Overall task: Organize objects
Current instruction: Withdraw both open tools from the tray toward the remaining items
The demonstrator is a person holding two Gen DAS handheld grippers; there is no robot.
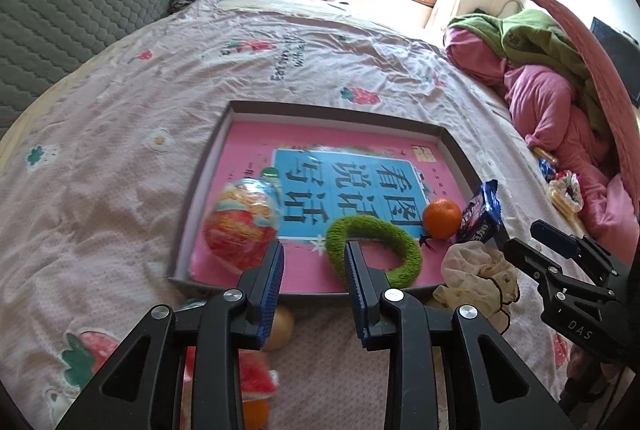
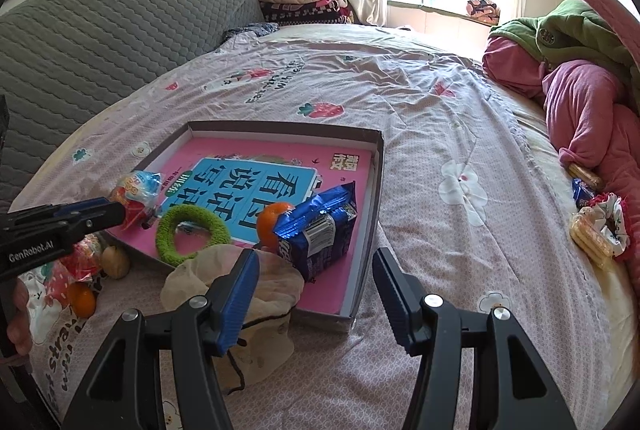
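Note:
A grey tray [image 1: 236,106] [image 2: 280,128] lies on the bed, lined with a pink book. In it are a green fuzzy ring [image 1: 376,230] [image 2: 192,226], a mandarin [image 1: 441,218] [image 2: 270,222], a blue biscuit packet [image 1: 480,214] [image 2: 320,230] and a blurred red-and-blue snack packet [image 1: 240,226] [image 2: 136,196]. My left gripper [image 1: 315,250] [image 2: 116,212] hangs open over the tray's near edge, the snack packet just left of its fingers, nothing between them. My right gripper [image 2: 316,262] [image 1: 522,236] stands open above a cream drawstring pouch [image 2: 224,278] [image 1: 476,270] at the tray's near corner.
Outside the tray's near edge lie a brownish round nut [image 2: 115,261], a red packet [image 2: 80,258] and another mandarin [image 2: 82,300]. Biscuits and a scrunchie [image 2: 608,222] sit at the right beside pink and green clothes [image 2: 580,90]. A grey quilted headboard [image 2: 100,42] rises at the left.

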